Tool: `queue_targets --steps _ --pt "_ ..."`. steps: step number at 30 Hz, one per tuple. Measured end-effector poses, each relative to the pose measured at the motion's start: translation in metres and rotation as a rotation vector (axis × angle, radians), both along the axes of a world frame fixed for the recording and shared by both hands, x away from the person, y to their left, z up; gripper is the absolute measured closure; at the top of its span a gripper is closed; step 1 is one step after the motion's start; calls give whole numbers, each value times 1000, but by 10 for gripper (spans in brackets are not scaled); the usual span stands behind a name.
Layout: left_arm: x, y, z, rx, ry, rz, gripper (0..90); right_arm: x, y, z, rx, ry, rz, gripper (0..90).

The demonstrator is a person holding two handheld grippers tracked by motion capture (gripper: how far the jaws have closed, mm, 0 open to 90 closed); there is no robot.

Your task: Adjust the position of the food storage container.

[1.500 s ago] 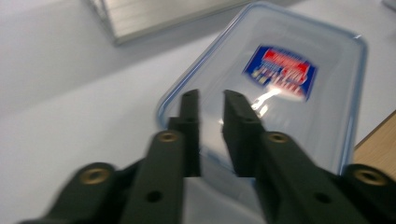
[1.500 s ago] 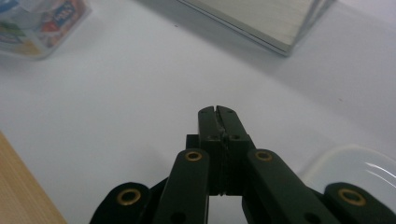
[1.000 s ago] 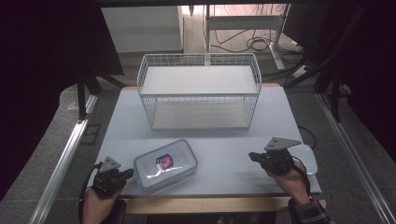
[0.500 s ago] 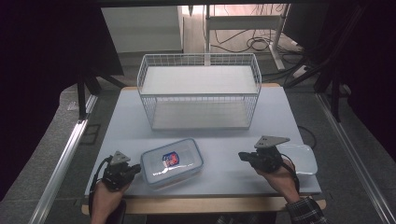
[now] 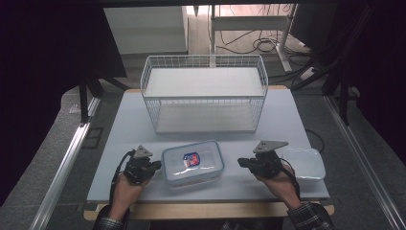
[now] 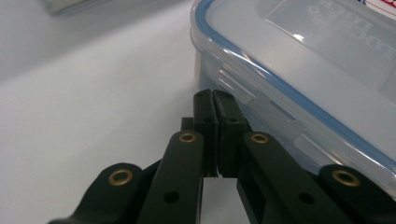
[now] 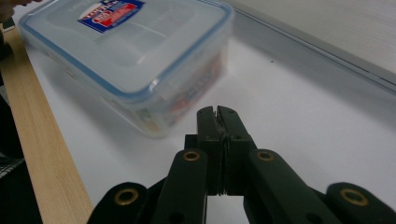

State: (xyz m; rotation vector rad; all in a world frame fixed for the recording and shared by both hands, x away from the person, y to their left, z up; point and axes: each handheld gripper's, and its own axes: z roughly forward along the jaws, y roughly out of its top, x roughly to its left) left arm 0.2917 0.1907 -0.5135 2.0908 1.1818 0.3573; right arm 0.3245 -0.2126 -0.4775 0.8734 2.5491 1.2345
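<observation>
Lying near the front edge of the pale table [image 5: 124, 124], a clear lidded container [image 5: 193, 162] with a blue seal and a red-and-blue label sat between the two grippers, with open tabletop stretching from it back to the wire basket [image 5: 205, 93]. Bare surface also ran along the table's left side. The left gripper [image 5: 154, 166] rested just beside the container's left end; in the left gripper view its jaws were pressed together with nothing between them, the tips right at the container's side wall under a lid latch [image 6: 236, 81], though contact could not be told. The right gripper [image 5: 242, 163] sat a little apart from the container's right end, jaws likewise closed and empty. A second clear container [image 5: 306, 163] lay just behind the right hand [image 5: 280, 179], near the table's right edge.
</observation>
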Motion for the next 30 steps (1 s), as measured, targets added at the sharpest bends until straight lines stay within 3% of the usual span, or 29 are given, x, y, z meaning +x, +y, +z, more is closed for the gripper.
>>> queue_targets --steps 4,12,19,24,26,30 --pt "15 -17 1 3 0 -45 883 0 1 -2 -14 4 -10 878" --pt "32 -35 2 13 -7 -82 885 1 -3 -5 -55 -4 -35 870" --pt "37 -42 2 8 -8 -99 894 1 -8 -4 -57 -5 -57 851" --pt "31 -30 7 -26 -12 -84 783 -1 -11 -3 -73 -19 -64 785" --pt "25 -21 9 -47 -26 -47 686 -2 -13 -2 -68 -22 -70 702" --pt "18 -14 10 -45 -45 -35 581 -2 -15 -1 -59 -26 -76 602"
